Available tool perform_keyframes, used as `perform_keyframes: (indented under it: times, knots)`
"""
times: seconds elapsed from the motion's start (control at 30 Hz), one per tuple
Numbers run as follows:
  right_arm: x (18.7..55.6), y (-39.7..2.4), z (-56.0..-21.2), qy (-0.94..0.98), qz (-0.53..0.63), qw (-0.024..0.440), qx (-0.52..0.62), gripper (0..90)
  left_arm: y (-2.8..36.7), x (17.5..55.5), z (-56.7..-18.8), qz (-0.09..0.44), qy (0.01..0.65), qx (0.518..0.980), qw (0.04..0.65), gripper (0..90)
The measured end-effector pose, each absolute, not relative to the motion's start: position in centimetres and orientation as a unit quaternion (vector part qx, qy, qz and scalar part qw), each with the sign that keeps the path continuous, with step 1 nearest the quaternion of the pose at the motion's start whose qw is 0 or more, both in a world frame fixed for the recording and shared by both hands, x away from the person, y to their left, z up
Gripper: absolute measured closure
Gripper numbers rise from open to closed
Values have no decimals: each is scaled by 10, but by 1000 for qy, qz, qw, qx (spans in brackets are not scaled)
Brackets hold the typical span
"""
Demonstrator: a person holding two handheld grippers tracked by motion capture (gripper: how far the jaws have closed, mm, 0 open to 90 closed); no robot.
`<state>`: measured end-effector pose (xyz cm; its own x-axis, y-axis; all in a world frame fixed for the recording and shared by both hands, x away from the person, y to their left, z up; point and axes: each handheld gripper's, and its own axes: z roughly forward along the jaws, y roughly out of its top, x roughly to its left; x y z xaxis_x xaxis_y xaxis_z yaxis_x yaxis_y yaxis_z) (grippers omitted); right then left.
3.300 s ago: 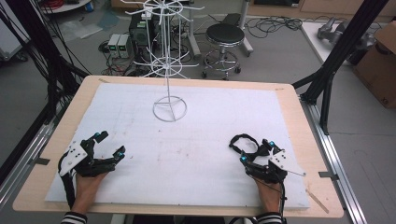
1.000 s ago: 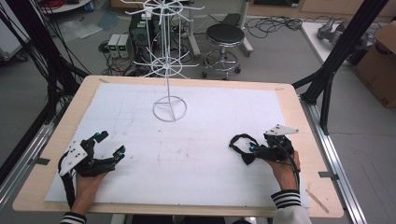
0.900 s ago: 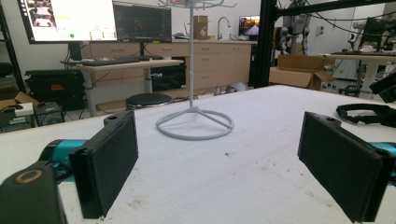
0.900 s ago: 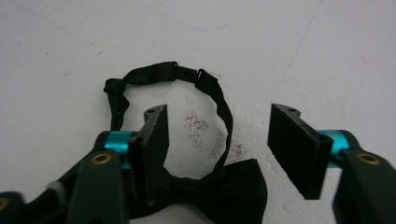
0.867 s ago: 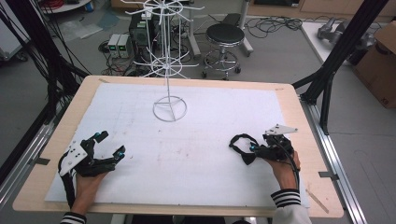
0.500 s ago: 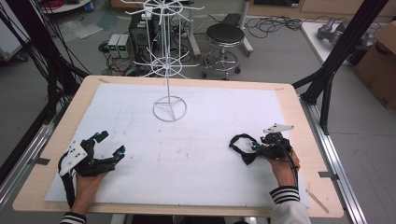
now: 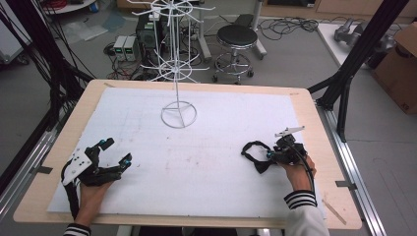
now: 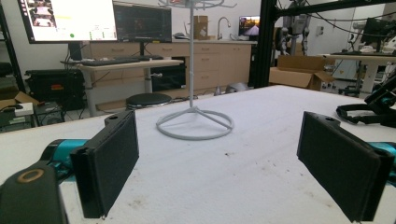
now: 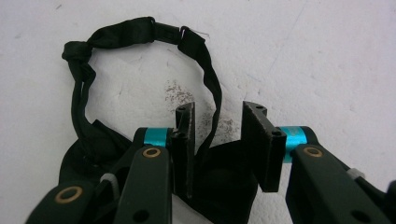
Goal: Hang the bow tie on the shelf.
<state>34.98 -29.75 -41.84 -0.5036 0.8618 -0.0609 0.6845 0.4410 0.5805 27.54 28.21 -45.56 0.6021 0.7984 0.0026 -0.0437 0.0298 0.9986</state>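
A black bow tie with its strap in a loop lies on the white mat at the right. My right gripper points down at it from the right, open. In the right gripper view the strap curves away from me, and one end runs down between the jaws of the right gripper onto the dark bow beneath them. My left gripper rests on the mat at the front left, open wide, nothing between its pads. The left gripper view has the bow tie far right.
A white wire display stand rises from a ring base at the back middle of the mat; the base lies straight ahead of the left gripper. Black frame posts flank the table. A stool and cables lie beyond.
The right hand has moved forward from the front edge and tipped its gripper down over the bow tie, edging slightly left in the last second. The left gripper has stayed still.
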Motion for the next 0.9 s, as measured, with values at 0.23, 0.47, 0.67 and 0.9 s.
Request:
perform_keyframes:
  times: [0.23,0.47,0.67,0.9]
  knots:
    - [354,-297,-420,838,240,158,464,756,282,275,-456,324,306,616,649,130]
    - [354,-295,-421,839,234,146,469,857,282,275,-456,324,306,616,649,130]
    - [353,-294,-419,838,236,151,468,879,282,275,-456,324,306,616,649,131]
    - [350,-295,-414,829,264,149,471,880,282,275,-456,324,306,616,649,131]
